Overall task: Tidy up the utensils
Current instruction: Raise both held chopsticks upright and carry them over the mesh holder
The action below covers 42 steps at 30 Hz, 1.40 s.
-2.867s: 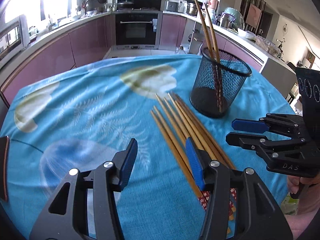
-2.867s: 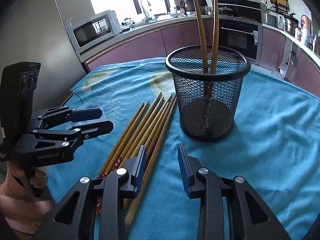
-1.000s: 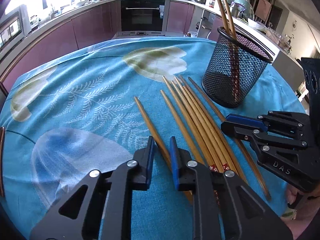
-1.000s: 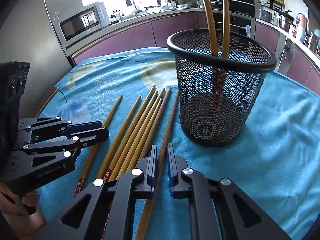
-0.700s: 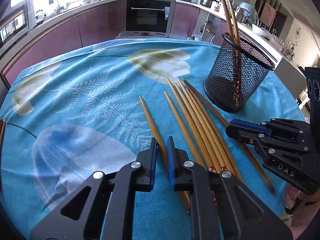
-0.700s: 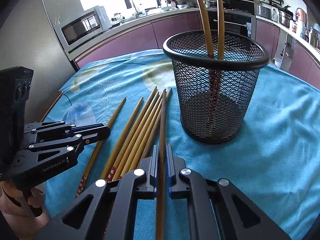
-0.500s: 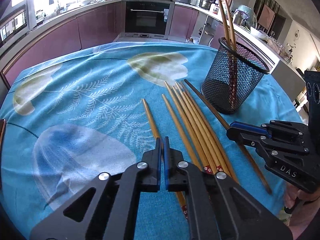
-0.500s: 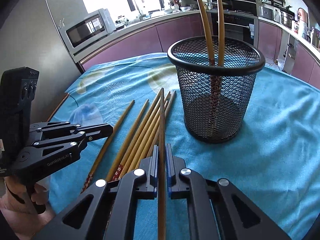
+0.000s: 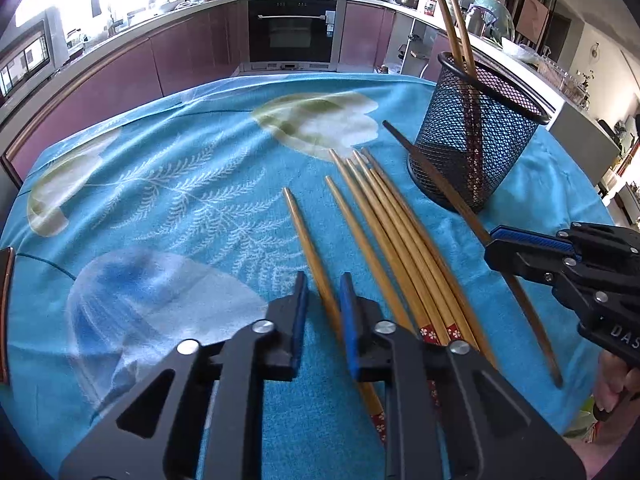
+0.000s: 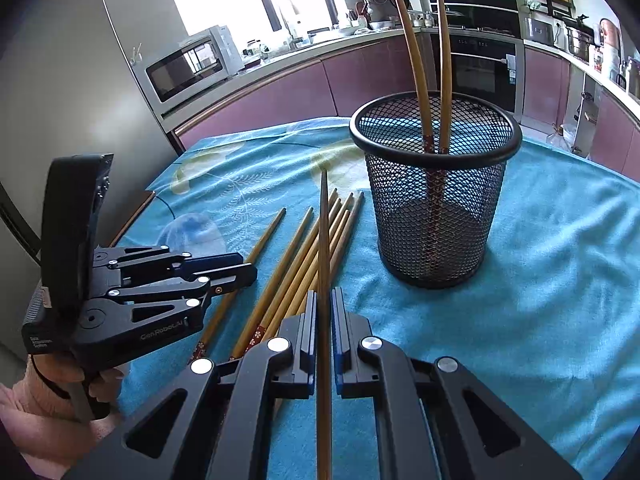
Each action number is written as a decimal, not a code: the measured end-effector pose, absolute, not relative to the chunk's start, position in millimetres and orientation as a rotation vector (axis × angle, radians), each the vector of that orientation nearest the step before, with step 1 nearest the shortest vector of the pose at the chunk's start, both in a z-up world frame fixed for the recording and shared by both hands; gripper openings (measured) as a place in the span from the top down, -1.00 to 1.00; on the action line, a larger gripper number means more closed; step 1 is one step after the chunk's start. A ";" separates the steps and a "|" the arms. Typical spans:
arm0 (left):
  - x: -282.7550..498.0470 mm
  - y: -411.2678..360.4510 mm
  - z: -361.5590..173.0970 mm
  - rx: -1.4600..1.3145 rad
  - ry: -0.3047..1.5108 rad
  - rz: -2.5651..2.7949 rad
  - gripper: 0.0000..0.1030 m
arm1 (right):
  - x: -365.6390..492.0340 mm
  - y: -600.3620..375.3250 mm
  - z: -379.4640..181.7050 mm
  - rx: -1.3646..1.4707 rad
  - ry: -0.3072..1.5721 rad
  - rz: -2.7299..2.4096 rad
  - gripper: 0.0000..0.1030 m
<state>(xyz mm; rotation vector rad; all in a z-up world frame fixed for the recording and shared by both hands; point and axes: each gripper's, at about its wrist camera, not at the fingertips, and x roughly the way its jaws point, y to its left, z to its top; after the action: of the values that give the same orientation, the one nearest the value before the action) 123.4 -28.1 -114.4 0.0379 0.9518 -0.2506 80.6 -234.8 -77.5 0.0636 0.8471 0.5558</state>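
– Since both tongs stood wide over the row a few seconds ago, what has changed?

– Right gripper (image 10: 324, 294): closed on one bamboo chopstick (image 10: 323, 240), taken from the right edge of the row. Its tip now appears to be raised off the blue tablecloth (image 9: 180, 184), just left of the black mesh basket (image 10: 436, 158). Left gripper (image 9: 323, 280): it closed around the lone chopstick (image 9: 306, 236) at the left of the row, and its jaws have just opened again to a narrow gap. That chopstick lies on the cloth between the pads, which do not press on it.

– Meaning for the task?

– One chopstick is ready to go to the basket, where two chopsticks (image 10: 416, 60) already stand. The left pick looks unfinished and probably needs a fresh closure. Five loose chopsticks (image 9: 384, 216) lie in the row between the two grippers.

– What does each view add?

– Right wrist view: the pads clamped flat on the held chopstick, and the basket floor with room to spare. The left jaw gap cannot be read there. Left wrist view: that gap, clear on both sides of the lone chopstick, and the rear end of the held chopstick projecting to the near side of the right gripper.
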 end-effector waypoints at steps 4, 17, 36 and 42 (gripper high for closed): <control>123.0 -26.4 -113.4 0.016 0.941 -0.246 0.84 | 76.0 -235.5 -70.8 0.061 0.821 0.572 0.89; 103.3 -11.9 -60.9 -0.091 0.845 -0.404 0.85 | 65.3 -253.6 -35.9 0.106 0.713 0.604 0.89; 96.6 1.5 45.1 -0.249 0.573 -0.589 0.85 | 71.0 -286.0 25.7 0.135 0.532 0.580 0.89; 112.5 -10.2 76.5 -0.244 0.502 -0.596 0.85 | 74.1 -300.7 57.5 0.123 0.465 0.568 0.89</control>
<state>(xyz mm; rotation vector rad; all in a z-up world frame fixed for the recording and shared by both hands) 112.5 -10.2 76.5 -0.2440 0.5024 -0.5963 74.1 -300.7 57.5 0.1233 0.4648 0.5680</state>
